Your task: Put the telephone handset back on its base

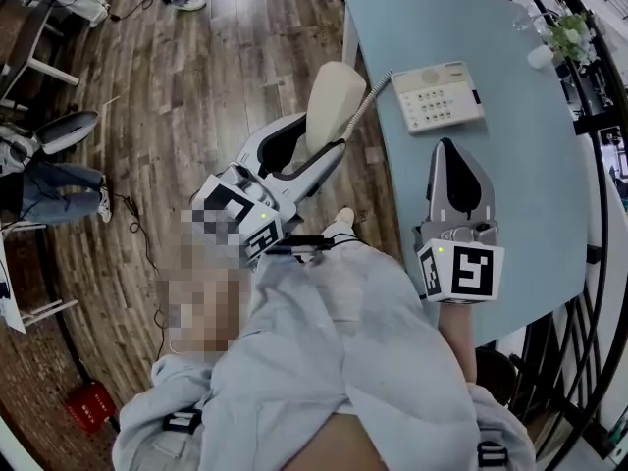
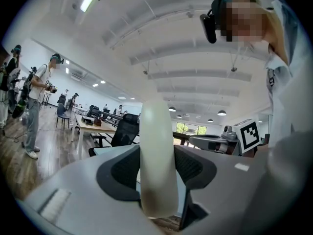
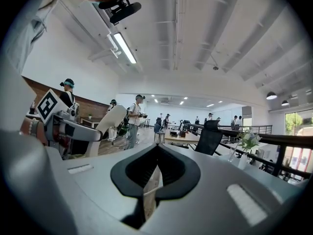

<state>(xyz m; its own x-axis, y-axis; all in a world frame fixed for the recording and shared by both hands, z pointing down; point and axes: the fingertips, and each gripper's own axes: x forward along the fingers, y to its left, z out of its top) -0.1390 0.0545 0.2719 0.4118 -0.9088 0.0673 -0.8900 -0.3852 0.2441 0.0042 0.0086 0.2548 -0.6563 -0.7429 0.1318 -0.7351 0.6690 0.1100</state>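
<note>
1. A person stands at the near-left edge of a pale blue desk [image 1: 530, 214], holding a two-jaw tool in each hand.
2. The left tool [image 1: 312, 160] is clamped on a cream telephone handset [image 1: 336, 101]. The left gripper view shows the jaws pressing on both sides of its body.
3. The handset is held in the air beyond the desk's left edge, over the wooden floor. Its long axis points up and away from the person, and one end stands well clear of the jaws.
4. A coiled cord [image 1: 371, 91] runs from the handset across the left edge to the telephone base [image 1: 438, 96].
5. The base lies flat near the desk's left edge, toward the far end, with its keypad facing up. The cradle is probably the plain strip on the base's left side, though the head view is too small to be sure.
6. From the left tool, the base lies to the right and slightly farther away. The handset would likely need to move right over the desk edge and tip down flat along that strip.
7. The right tool [image 1: 448, 160] hovers over the desk just short of the base. Its jaws are pressed together at the tips and grip nothing.
</note>
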